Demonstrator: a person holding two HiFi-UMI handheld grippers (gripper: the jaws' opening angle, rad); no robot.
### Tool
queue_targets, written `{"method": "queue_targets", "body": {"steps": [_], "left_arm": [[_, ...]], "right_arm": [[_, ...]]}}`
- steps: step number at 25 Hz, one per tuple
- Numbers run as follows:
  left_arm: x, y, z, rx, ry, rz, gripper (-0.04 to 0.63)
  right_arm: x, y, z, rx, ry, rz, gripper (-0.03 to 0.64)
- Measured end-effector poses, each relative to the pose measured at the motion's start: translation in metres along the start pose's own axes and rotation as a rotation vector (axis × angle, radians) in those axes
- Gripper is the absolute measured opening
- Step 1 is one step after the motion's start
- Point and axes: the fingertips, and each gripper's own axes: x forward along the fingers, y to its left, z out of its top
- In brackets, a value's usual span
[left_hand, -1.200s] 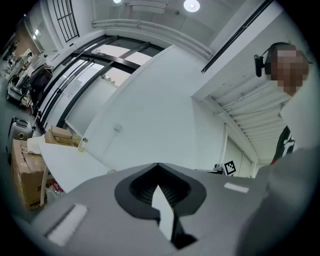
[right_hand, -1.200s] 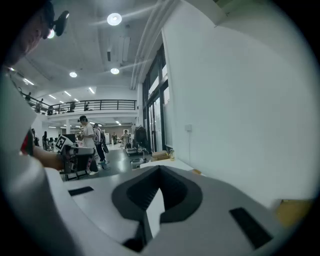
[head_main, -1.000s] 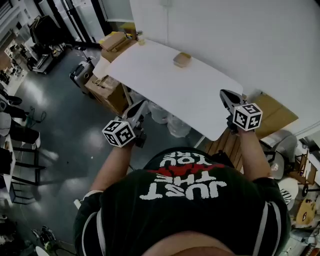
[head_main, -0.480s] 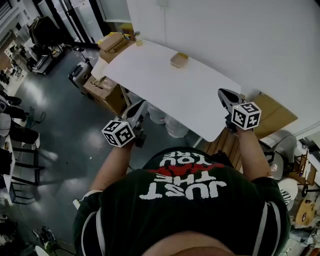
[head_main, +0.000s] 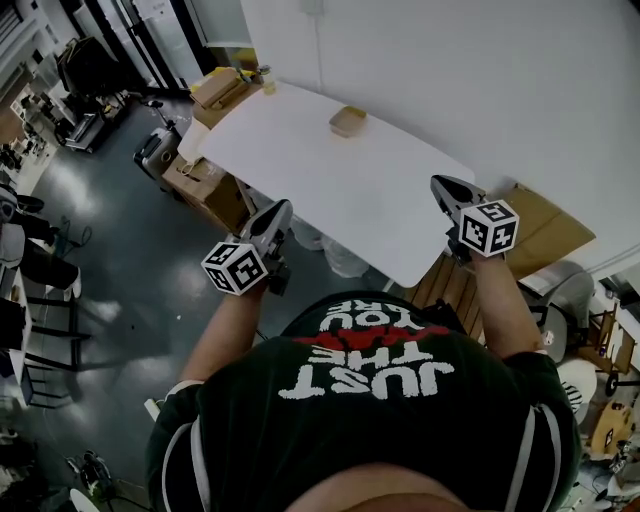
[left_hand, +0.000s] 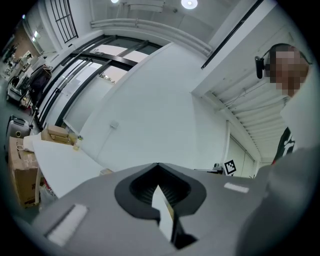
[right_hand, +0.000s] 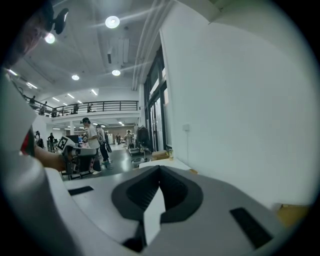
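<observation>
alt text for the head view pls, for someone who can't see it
A person in a dark t-shirt, seen from above, holds a left gripper and a right gripper in the air, both shut and empty, before a white table. A small tan box sits near the table's far edge.

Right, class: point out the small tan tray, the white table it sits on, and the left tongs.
Small tan tray (head_main: 347, 121), head view: its middle.
White rectangular table (head_main: 330, 185), head view: bare top near the centre.
Left tongs (head_main: 280, 207), head view: the closed tips.
</observation>
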Motion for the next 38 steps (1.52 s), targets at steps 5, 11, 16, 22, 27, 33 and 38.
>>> {"method": "queue_targets", "body": {"steps": [5,11,16,22,27,33,38], "left_arm": [[0.016,0.000,-0.006,-0.005,-0.004,0.007,0.005],[0.029,0.025,-0.005,-0.004,0.014,0.006,0.005],[0.052,0.087,0.000,-0.038,0.020,-0.011,0.005],[0.122,0.193,0.018,-0.062,0.054,-0.070,0.005],[0.191,0.272,0.023,-0.064,0.135,-0.117,0.005],[0.255,0.336,-0.008,-0.110,0.225,-0.130,0.005],[0.289,0.367,-0.040,-0.156,0.276,-0.098,0.005]], "right_arm": [[0.005,-0.017,-0.004,0.007,0.001,0.015,0.006],[0.033,-0.031,-0.011,0.027,0.017,0.009,0.006],[0.094,-0.041,-0.016,0.037,0.051,-0.014,0.007],[0.204,-0.077,-0.013,0.073,0.079,-0.067,0.008],[0.291,-0.113,-0.013,0.094,0.137,-0.117,0.008],[0.373,-0.157,-0.032,0.090,0.203,-0.157,0.008],[0.417,-0.190,-0.063,0.125,0.258,-0.150,0.009]]}}
